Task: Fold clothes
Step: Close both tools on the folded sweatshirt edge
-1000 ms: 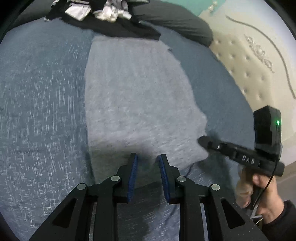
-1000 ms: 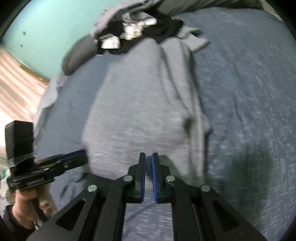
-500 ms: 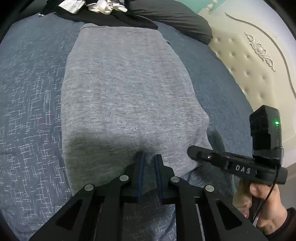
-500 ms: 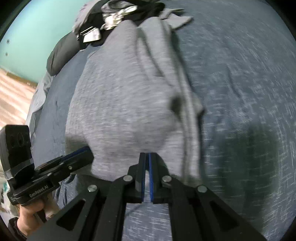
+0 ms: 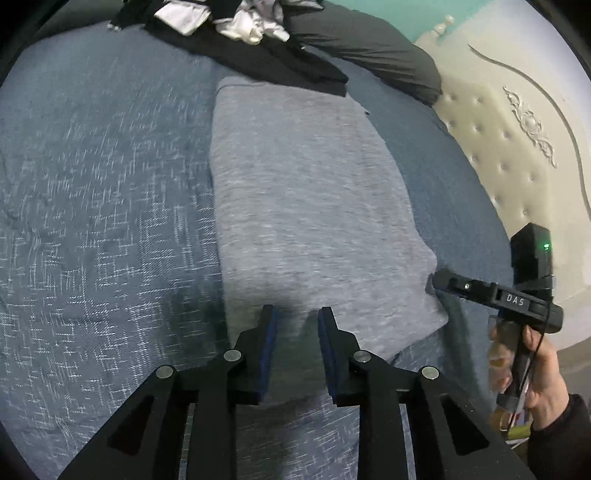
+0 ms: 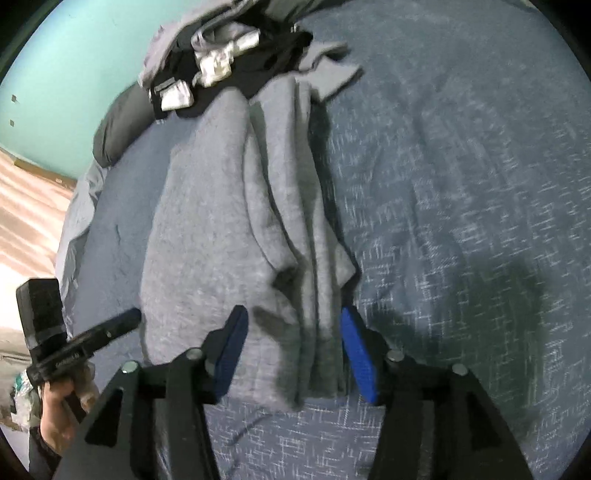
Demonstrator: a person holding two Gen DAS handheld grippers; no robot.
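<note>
At the near end of the grey garment, the left gripper stands with its fingers a moderate gap apart and holds nothing; grey cloth shows in the gap. It reaches forward and low above the bed cover. The right gripper has its fingers spread wide and also empty, one on each side of the bunched folds at the garment's right edge. A hand with a dark sleeve grips its handle, seen from the left wrist camera.

The garment lies flat on the blue-grey bed cover as a long folded strip. Its long axis runs away from both grippers, toward a pile of black and white clothes at the far end. A dark pillow and a cream tufted headboard are to the right.
</note>
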